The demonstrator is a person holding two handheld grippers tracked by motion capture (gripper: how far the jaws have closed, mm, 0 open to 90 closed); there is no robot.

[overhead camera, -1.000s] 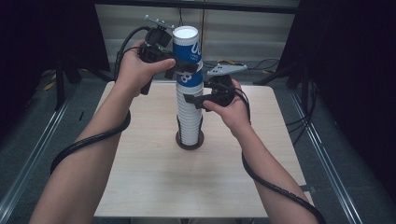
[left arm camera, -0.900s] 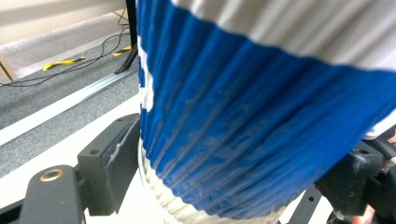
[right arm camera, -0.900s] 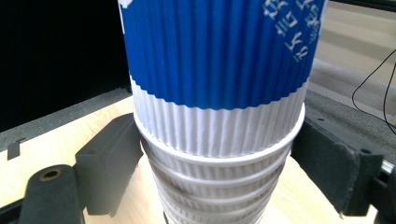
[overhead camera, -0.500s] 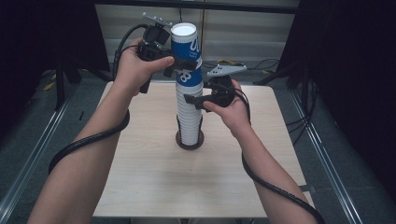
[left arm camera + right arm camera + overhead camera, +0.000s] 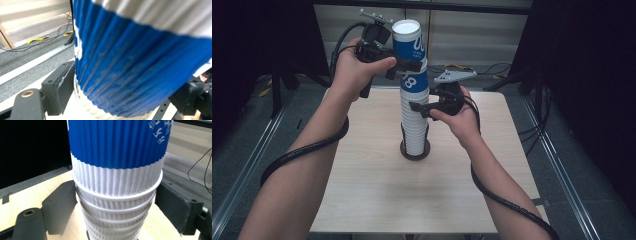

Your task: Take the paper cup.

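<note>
left gripper lifted one blue cup higher, fingers clamping it; right gripper fingers closing around the stack.

A tall stack of paper cups stands upright in a dark round holder near the middle of the light wooden table. The nested cups are white and ribbed, their rolled rims showing as close rings one above the other. The top cup is ribbed too, blue over most of its wall with white lettering and a white band at its lower end, its white mouth open upward. It sits raised and tilted a little out of line with the stack, its lower part still inside the cup below
</note>
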